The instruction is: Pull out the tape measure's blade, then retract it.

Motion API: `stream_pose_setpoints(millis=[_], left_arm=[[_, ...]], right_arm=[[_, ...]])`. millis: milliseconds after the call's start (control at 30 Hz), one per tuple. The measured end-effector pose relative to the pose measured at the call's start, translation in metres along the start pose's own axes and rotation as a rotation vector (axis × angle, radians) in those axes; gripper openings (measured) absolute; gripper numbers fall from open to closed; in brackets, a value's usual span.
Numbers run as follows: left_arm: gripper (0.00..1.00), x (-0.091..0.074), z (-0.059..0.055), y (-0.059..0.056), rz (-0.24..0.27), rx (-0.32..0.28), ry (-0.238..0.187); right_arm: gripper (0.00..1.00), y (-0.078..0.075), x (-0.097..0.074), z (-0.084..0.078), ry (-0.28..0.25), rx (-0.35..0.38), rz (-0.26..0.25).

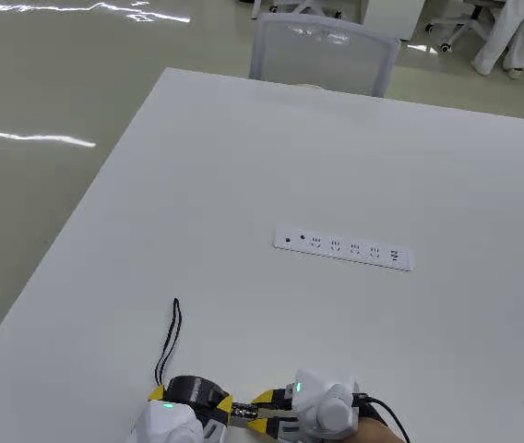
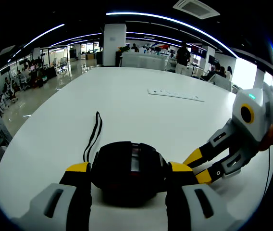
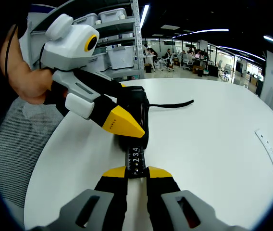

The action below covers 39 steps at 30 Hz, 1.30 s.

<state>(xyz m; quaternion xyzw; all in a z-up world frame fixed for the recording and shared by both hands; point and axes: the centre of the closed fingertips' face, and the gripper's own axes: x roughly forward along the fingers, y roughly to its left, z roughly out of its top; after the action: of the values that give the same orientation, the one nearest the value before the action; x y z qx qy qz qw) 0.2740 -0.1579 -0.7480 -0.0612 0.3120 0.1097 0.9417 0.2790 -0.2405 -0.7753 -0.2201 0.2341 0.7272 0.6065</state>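
A black tape measure (image 1: 195, 392) lies near the table's front edge, its black wrist strap (image 1: 169, 340) trailing away. My left gripper (image 2: 129, 169) is shut on the tape measure's case (image 2: 128, 169), one yellow-tipped jaw on each side. A short length of blade (image 3: 134, 159) with printed numbers sticks out of the case (image 3: 135, 114). My right gripper (image 3: 136, 172) is shut on the blade's end. In the head view the blade (image 1: 244, 410) spans the small gap between the left gripper (image 1: 181, 415) and the right gripper (image 1: 271, 408).
A white power strip (image 1: 342, 248) lies mid-table, beyond the grippers. A grey mesh chair (image 1: 322, 51) stands at the table's far edge. The white table (image 1: 271, 166) has its left edge close to the left gripper. People sit and stand in the distant office.
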Motion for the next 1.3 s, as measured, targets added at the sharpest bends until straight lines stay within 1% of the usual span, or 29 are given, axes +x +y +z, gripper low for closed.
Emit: stream_pose_setpoints(millis=[400, 533, 667, 967, 1200, 1300], left_arm=[[0.59, -0.001, 0.000, 0.000, -0.006, -0.009, 0.001], [0.59, -0.002, 0.001, 0.000, -0.008, -0.012, 0.001], [0.59, 0.000, 0.000, 0.000, -0.010, -0.012, 0.000], [0.59, -0.001, 0.000, 0.001, -0.023, -0.022, -0.002], [0.59, -0.002, 0.001, 0.000, -0.025, -0.026, -0.003], [0.59, -0.001, 0.000, 0.000, -0.025, -0.018, -0.004]], right_arm=[[0.13, 0.001, 0.008, 0.006, -0.004, -0.004, 0.006], [0.13, 0.001, 0.011, 0.008, -0.004, -0.006, 0.007], [0.13, 0.001, 0.015, 0.009, -0.004, -0.008, 0.009], [0.14, 0.003, 0.020, 0.015, -0.011, -0.020, 0.023], [0.14, 0.004, 0.025, 0.018, -0.008, -0.047, 0.037], [0.14, 0.004, 0.025, 0.017, 0.001, -0.068, 0.046]])
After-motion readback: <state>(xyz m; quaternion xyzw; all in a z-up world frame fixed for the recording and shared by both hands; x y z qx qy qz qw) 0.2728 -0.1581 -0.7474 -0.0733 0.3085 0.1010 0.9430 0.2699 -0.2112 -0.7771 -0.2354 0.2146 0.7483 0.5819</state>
